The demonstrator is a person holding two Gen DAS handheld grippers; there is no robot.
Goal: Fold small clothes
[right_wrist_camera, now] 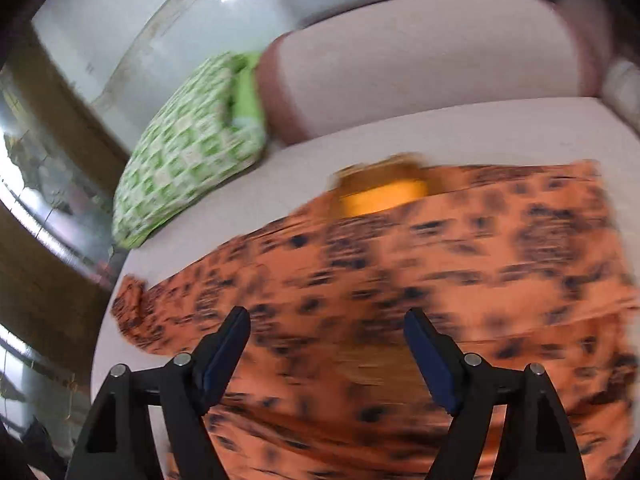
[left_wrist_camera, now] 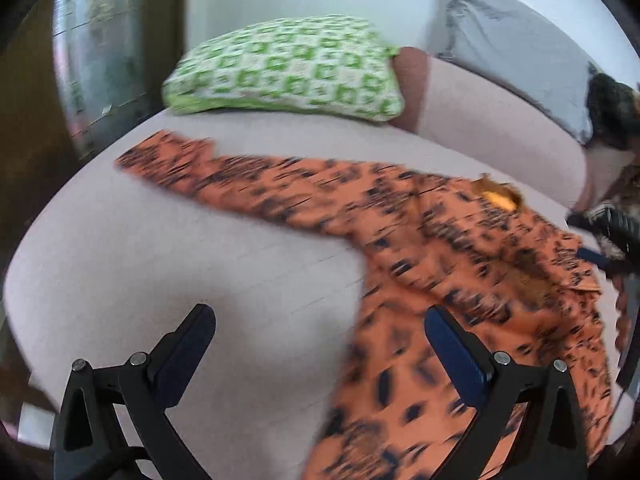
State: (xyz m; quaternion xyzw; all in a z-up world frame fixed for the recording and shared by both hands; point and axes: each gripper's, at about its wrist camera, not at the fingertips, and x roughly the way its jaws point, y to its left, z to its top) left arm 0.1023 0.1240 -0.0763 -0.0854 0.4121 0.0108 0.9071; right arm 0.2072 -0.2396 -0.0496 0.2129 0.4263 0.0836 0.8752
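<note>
Item: orange garment with a dark blotched print, soft woven fabric (left_wrist_camera: 460, 248), laid flat and unfolded on the pale pink upholstered sofa seat (left_wrist_camera: 200, 264). One long sleeve (left_wrist_camera: 224, 172) is stretched out toward the left end of the seat, near the green-and-white checked cushion (left_wrist_camera: 284, 68) at the back corner. The yellow inner collar (right_wrist_camera: 384, 196) is turned toward the backrest. The body is spread toward the front edge.

Left gripper (left_wrist_camera: 320, 344): jaws stood wide apart, nothing between the pads. One finger is held over bare seat, the other over the body's left edge, just below the sleeve's root. The sleeve's long axis is judged to run up and away leftward from these jaws, so this hand is the nearer one for folding it in.

Right gripper (right_wrist_camera: 326, 350): jaws spread, nothing clamped, held over the body's middle.

Not determinable: the hem, cut off at the front; the second sleeve, not made out; fabric detail, lost to motion blur. A dark object at the seat's right end is left unidentified.
</note>
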